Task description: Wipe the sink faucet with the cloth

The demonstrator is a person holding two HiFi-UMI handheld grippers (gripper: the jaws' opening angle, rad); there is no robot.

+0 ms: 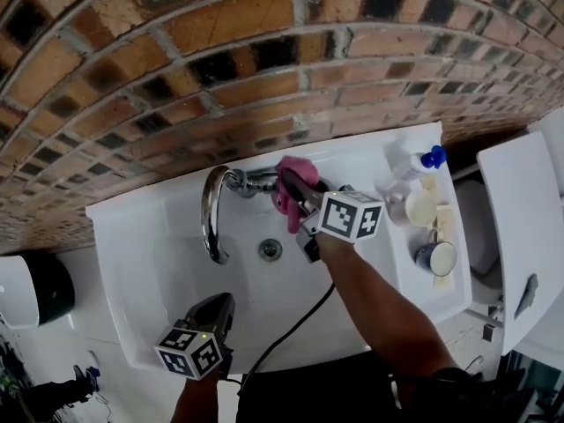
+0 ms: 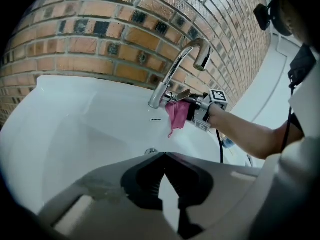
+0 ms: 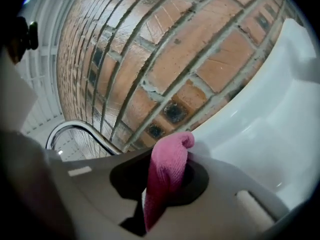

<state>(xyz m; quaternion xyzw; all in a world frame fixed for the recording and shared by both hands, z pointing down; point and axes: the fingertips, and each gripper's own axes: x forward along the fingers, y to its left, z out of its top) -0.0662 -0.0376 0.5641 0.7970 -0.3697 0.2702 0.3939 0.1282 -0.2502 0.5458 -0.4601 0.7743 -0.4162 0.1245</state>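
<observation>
- Right tongs [image 1: 289,188] grip the pink cloth [image 1: 294,167] against the faucet [image 1: 210,211] base.
- Left tongs [image 2: 163,156] closed, empty, at the sink [image 1: 167,263] front.
- Bottle [image 1: 419,163] and cup [image 1: 421,208] stand right.

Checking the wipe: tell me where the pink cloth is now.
In the head view the pink cloth is centre, clamped in the right gripper, against the base of the curved chrome faucet on the white sink.
</observation>
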